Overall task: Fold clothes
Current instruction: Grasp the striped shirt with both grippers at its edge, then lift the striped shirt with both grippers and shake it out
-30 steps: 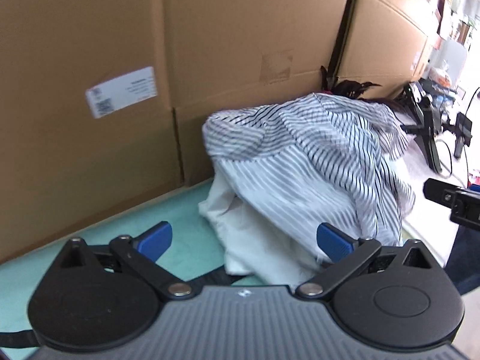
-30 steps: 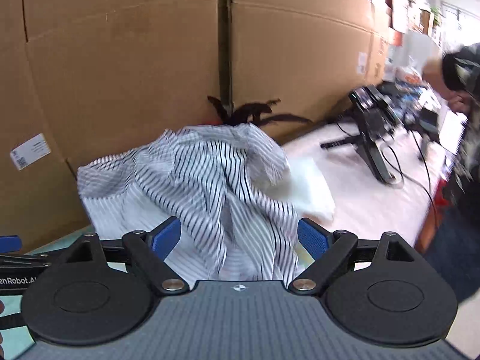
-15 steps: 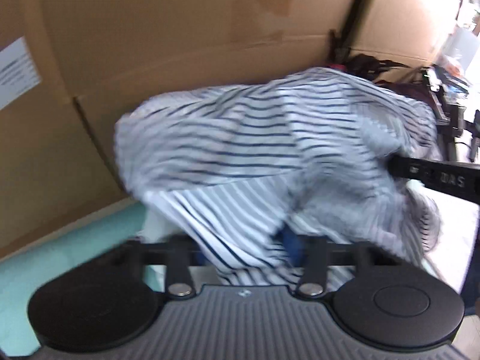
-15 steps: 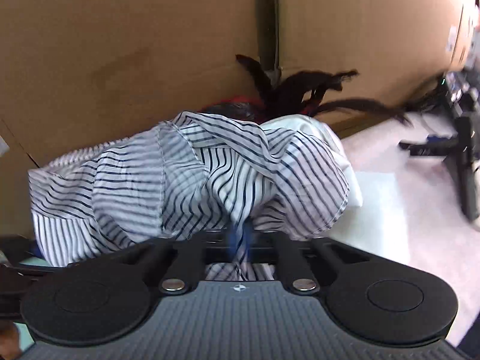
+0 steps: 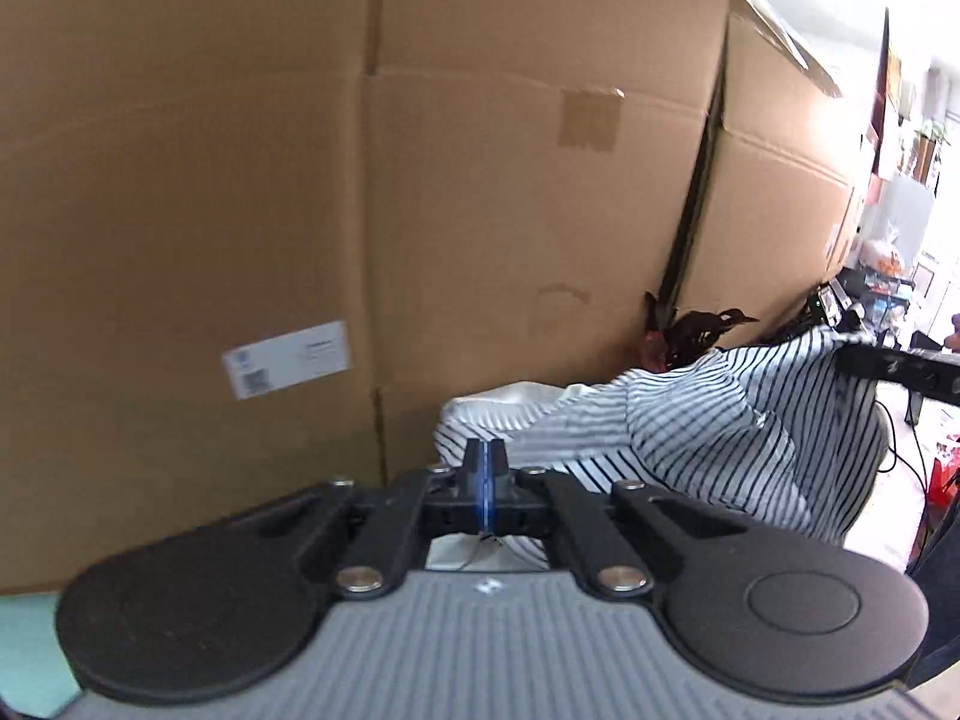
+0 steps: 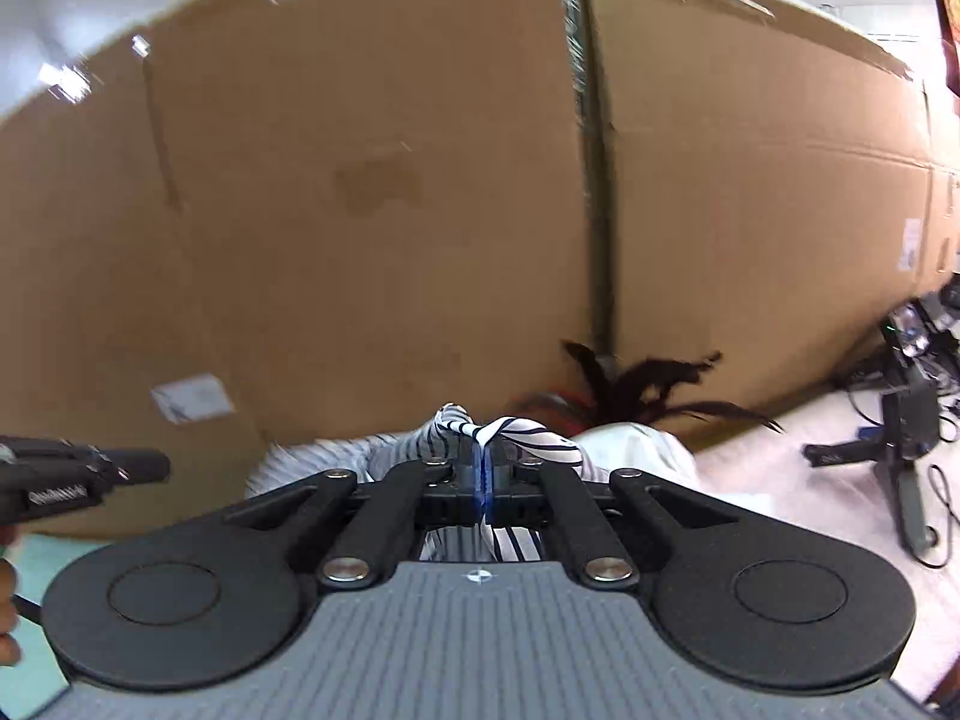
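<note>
Both grippers, spread wide over the heap a second ago, now pinch the striped shirt (image 5: 720, 420) and have risen with it against the cardboard boxes (image 5: 480, 210). Left gripper (image 5: 486, 480) and right gripper (image 6: 483, 474) are each clenched on a bunch of fabric, probably to stretch the shirt open above the counter (image 6: 750, 468) before folding.

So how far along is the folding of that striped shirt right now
Just starting. Done: both grippers have taken hold, the left gripper and right gripper each shut on the striped shirt. In hand: the shirt hangs bunched between them in front of the cardboard boxes. Left: spreading it flat and every fold.
</note>
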`<control>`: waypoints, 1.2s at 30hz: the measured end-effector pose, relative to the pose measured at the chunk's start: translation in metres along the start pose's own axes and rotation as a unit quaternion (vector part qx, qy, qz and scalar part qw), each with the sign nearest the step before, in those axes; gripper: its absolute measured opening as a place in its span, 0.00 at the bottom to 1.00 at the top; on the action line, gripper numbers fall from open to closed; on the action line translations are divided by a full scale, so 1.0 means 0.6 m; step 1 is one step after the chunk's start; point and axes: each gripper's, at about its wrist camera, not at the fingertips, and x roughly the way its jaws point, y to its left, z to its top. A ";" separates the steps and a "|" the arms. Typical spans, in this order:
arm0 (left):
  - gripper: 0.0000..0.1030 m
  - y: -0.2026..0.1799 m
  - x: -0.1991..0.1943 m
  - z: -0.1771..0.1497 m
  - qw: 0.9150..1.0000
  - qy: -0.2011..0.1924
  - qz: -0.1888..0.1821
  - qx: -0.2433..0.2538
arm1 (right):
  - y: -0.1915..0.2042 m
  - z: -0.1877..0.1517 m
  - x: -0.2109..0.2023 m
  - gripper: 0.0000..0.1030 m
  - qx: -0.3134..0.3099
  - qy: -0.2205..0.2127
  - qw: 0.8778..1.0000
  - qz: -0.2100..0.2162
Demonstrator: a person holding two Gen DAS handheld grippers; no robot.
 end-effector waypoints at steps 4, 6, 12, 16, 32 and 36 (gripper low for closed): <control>0.06 0.035 -0.046 -0.037 0.999 0.026 -0.039 -0.003 | 0.077 0.013 -0.056 0.00 -0.010 -0.033 0.999 0.030; 0.36 0.041 -0.055 -0.058 0.996 0.038 -0.078 -0.017 | 0.118 0.011 -0.075 0.00 -0.027 -0.039 0.998 0.028; 0.97 0.056 -0.090 -0.146 0.992 0.046 -0.110 -0.029 | 0.212 -0.028 -0.139 0.00 -0.026 -0.036 0.999 0.013; 0.78 0.091 -0.120 -0.200 0.992 0.078 -0.100 -0.015 | 0.278 -0.020 -0.185 0.00 -0.032 -0.067 0.997 0.036; 0.00 0.342 -0.290 -0.302 0.991 0.038 0.091 -0.092 | 0.475 0.070 -0.212 0.00 -0.049 -0.120 0.958 0.257; 0.00 0.403 -0.372 -0.280 0.976 -0.010 0.196 -0.096 | 0.514 0.017 -0.130 0.01 -0.077 -0.076 0.975 0.194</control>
